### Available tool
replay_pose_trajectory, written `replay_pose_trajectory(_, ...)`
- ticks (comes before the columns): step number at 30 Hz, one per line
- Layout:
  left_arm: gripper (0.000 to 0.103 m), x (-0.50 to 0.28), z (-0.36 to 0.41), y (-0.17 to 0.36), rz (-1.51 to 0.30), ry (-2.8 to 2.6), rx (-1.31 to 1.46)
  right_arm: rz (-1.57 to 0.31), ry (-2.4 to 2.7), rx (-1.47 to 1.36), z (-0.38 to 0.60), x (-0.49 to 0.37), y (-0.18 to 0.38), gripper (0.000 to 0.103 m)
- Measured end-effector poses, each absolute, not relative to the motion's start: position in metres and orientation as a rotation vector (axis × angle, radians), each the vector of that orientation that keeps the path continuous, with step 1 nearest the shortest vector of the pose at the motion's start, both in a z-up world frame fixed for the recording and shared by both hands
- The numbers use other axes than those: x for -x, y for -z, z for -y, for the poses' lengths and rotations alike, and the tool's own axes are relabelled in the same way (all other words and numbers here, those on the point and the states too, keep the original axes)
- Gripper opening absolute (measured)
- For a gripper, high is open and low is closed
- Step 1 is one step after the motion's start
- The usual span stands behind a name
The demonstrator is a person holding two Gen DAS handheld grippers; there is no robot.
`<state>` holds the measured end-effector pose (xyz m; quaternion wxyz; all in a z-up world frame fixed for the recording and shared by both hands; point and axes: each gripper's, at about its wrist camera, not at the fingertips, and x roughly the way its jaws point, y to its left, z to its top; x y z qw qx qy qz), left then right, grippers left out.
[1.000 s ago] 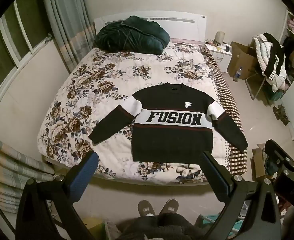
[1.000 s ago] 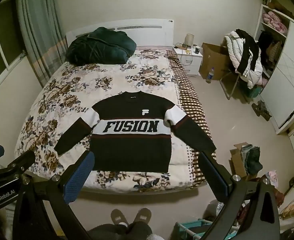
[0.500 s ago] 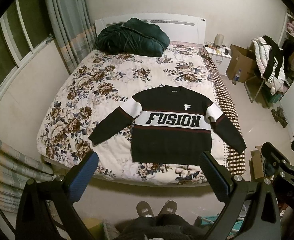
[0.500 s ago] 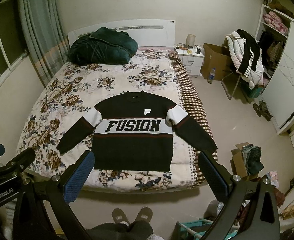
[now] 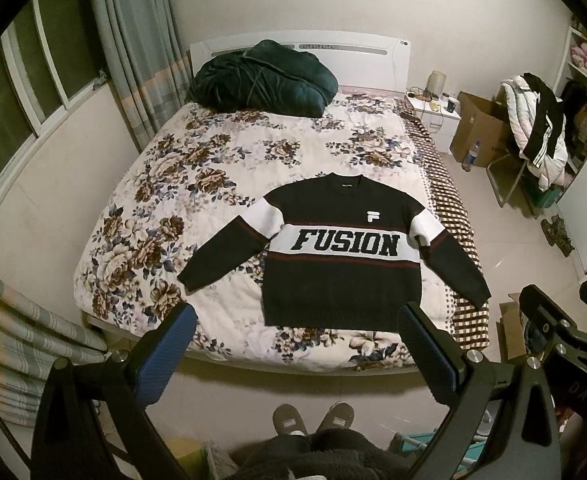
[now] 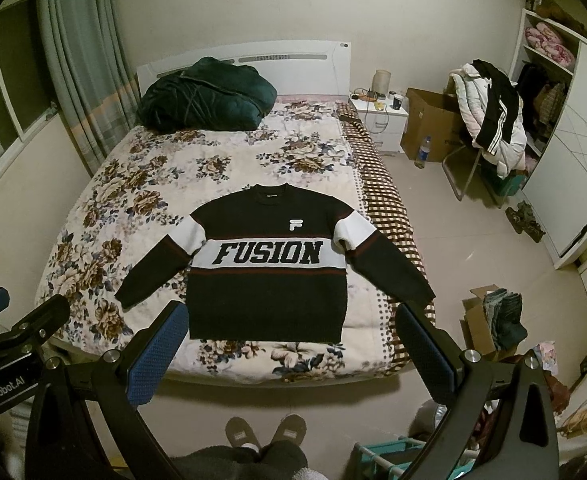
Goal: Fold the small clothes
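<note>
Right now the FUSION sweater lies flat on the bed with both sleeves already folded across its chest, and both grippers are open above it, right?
Not quite. The sweater lies flat on the bed, but both sleeves are spread outward, unfolded, as the right wrist view shows. Both grippers, left and right, are open.

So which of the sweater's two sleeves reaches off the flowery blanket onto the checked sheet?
The sleeve on the right of the picture: its cuff lies on the brown checked sheet at the bed's edge. The other sleeve rests wholly on the floral blanket.
</note>
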<state>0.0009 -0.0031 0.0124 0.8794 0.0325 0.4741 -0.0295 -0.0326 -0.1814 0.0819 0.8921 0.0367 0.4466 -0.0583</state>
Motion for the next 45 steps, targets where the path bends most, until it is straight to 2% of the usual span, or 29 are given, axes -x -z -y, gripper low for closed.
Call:
replay_pose_trajectory(33, 0.103, 0.004, 0.003, -0.019, -0.973, 0.064, -0.062, -0.919, 0.119, -0.081, 0.175, 0.037, -0.085, 0.103)
replay_pose_trajectory(45, 0.103, -0.024, 0.026, -0.039, -0.948, 0.004, -0.062, -0.943, 0.090, -0.117, 0.165, 0.025, -0.098, 0.103)
